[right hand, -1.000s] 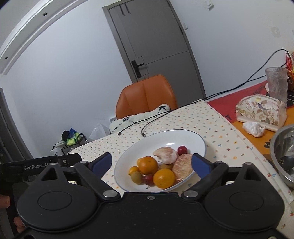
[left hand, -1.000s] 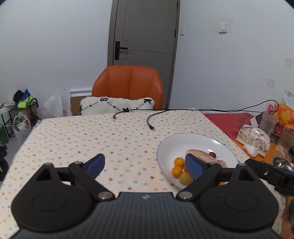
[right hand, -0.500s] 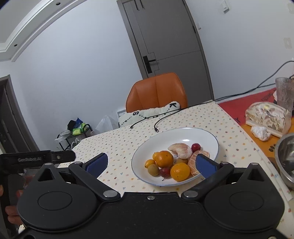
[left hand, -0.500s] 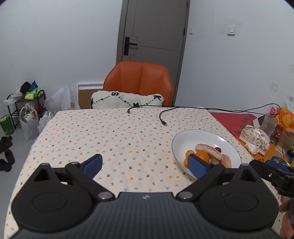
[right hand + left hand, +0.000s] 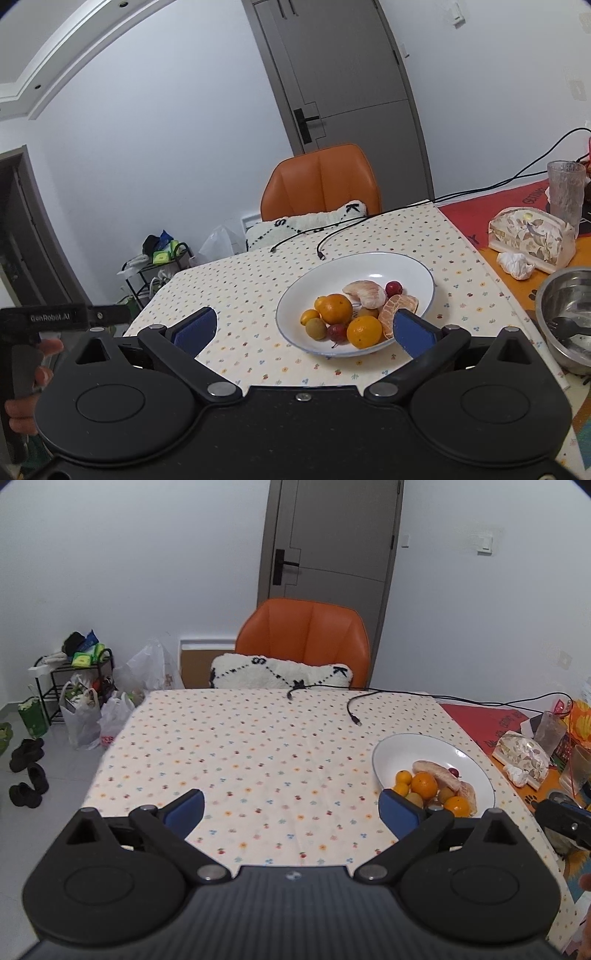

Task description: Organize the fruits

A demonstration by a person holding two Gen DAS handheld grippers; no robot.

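Note:
A white plate sits on the dotted tablecloth at the table's right side. It holds oranges, a small kumquat, a green-brown fruit, red cherries, a peeled pomelo piece and a peeled orange half. My left gripper hangs open above the bare cloth, left of the plate. My right gripper is open too, held above the table just short of the plate's near rim. Neither holds anything.
Black cables lie at the table's far edge by an orange chair with a white cushion. A tissue box, crumpled tissue, a glass and a steel bowl stand right of the plate. Bags and a rack are on the floor left.
Both grippers have pulled back and risen from the plate, so more of the table shows. Both stayed open and nothing on the plate moved.

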